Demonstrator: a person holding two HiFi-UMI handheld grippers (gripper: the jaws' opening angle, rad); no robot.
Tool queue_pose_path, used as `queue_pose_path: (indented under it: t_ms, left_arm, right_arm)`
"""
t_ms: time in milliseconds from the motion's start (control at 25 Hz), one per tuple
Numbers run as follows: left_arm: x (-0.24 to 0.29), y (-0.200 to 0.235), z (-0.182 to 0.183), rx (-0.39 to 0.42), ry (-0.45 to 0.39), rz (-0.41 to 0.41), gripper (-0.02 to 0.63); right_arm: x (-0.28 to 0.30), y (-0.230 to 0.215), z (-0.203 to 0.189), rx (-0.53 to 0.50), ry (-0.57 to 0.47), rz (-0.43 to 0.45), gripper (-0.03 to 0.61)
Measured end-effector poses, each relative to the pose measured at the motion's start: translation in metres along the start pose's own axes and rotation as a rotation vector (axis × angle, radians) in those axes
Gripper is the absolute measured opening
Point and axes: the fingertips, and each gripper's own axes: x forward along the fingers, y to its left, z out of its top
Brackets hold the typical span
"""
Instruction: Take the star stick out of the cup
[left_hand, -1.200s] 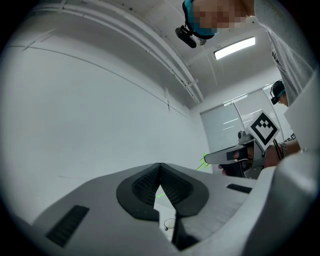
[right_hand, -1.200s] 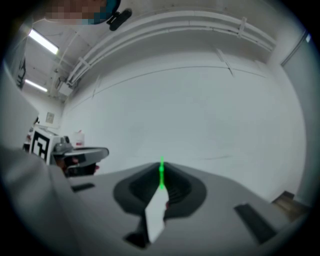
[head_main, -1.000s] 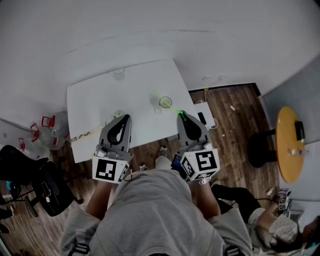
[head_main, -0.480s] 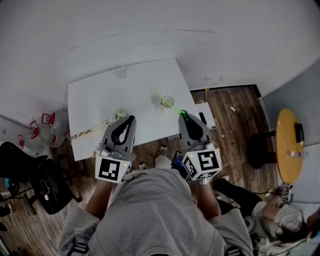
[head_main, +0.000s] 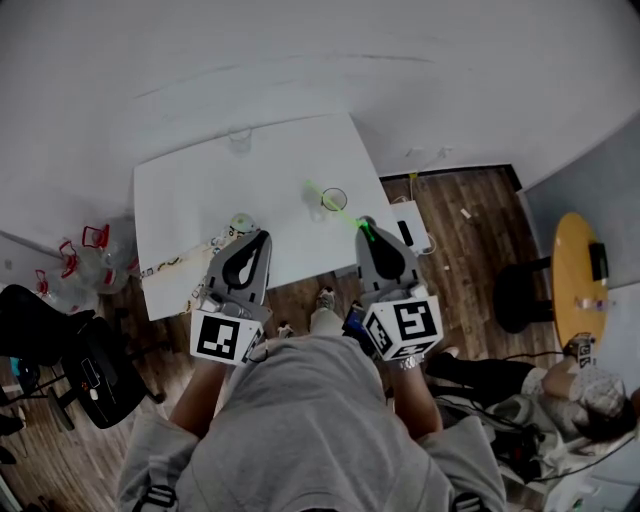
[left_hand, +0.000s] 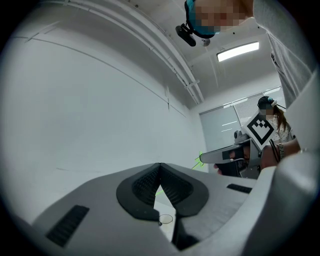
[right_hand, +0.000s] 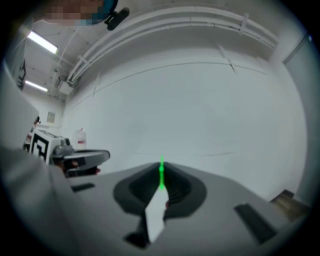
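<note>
My right gripper points toward 11 o'clock, its jaws pinched on the near end of the green star stick. The stick crosses the clear cup on the white table. My left gripper hovers at the table's 6 o'clock edge, jaws closed and empty.

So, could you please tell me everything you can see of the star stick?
The star stick is a thin, bright green rod, plastic by its look. It slants over the white table and crosses the rim of the clear cup, with a paler stretch showing beyond it. Its near end is pinched between the closed jaws of the right hand-held gripper. In the left gripper view a pointed green shape shows at that tip.
</note>
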Motion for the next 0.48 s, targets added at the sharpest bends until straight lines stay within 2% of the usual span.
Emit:
queue_pose_path:
  t_ms: [480]
  left_arm:
    - [-0.001, -0.006, -0.001, 0.001, 0.004, -0.006, 0.029]
  right_arm:
    - [-0.008, -0.006, -0.004, -0.001, 0.002, -0.021, 0.044]
